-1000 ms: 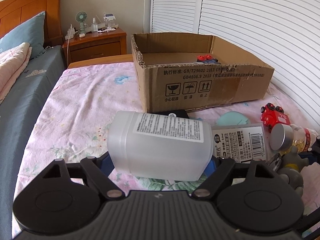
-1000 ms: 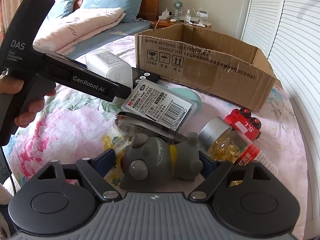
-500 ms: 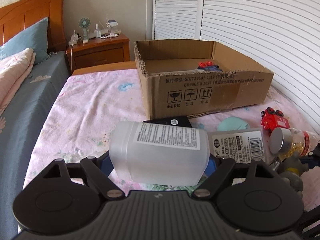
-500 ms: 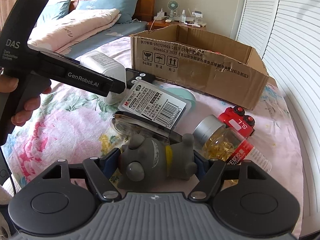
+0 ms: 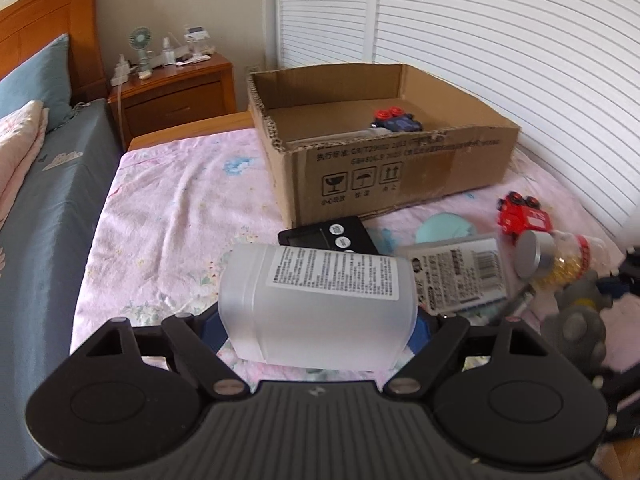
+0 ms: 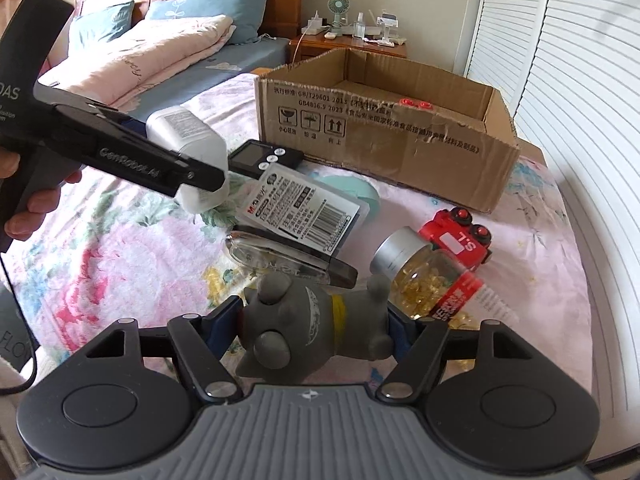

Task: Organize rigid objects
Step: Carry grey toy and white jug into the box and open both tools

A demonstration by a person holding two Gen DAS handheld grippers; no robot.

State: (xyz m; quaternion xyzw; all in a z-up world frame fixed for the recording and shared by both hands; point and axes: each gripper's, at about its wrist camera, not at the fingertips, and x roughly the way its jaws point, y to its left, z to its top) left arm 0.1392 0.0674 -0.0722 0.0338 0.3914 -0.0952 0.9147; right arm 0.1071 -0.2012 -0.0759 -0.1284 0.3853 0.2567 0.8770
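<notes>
left hand-held gripper [image 5: 320, 322] clamped on white bottle [image 5: 316, 304]; right hand-held gripper [image 6: 316, 326] closing on grey toy [image 6: 312, 326]: seat grip, clear box [image 6: 400, 148] rim.

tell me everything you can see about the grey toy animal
The grey toy animal looks like matte rubber or soft vinyl, with rounded stubby limbs, small ear-like bumps and a yellow band around its neck; faint print shows on its body. It lies on its side across the right hand-held gripper, whose jaws are closing with blue pads pressing on both ends. It sits low over the floral bedsheet, just in front of a capsule bottle and a clear packaged item.
</notes>
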